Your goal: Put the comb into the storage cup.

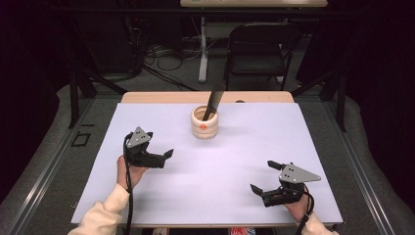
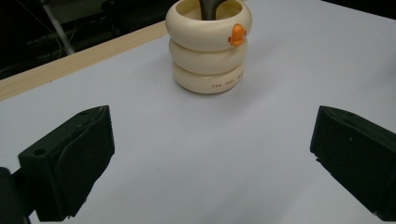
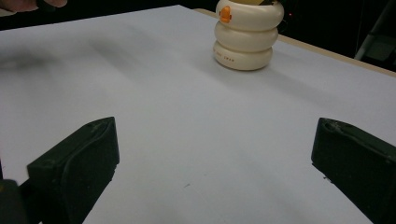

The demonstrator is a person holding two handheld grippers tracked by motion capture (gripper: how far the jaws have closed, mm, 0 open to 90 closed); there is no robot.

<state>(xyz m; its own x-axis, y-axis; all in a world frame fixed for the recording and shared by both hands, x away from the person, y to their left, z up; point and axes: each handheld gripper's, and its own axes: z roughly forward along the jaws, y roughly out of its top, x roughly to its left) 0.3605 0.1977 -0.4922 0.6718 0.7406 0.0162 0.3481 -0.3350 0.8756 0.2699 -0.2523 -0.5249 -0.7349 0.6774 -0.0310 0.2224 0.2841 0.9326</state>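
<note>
The cream holder [image 1: 204, 123], a stack of three fat rings with a small orange mark [image 1: 202, 126] on its front, stands upright toward the far middle of my white table [image 1: 161, 196], well apart from both my tongs. It's the biggest thing on the board. In my left gripper view the holder [image 2: 208, 51] sits straight ahead beyond the jaws, orange mark [image 2: 237, 34] turned a little to the right, small dark lettering on its bottom ring that I can't read. In my right gripper view it [image 3: 247, 35] stands farther off, up and to the right.

A dark, flat handle [image 1: 214, 101] leans out of the holder's mouth, tilted up and toward the far edge.

My left gripper [image 1: 166, 155] hovers near the left side of the table, jaws spread wide, holding nothing. My right gripper [image 1: 264, 176] is near the front right, jaws also wide apart and empty.
</note>
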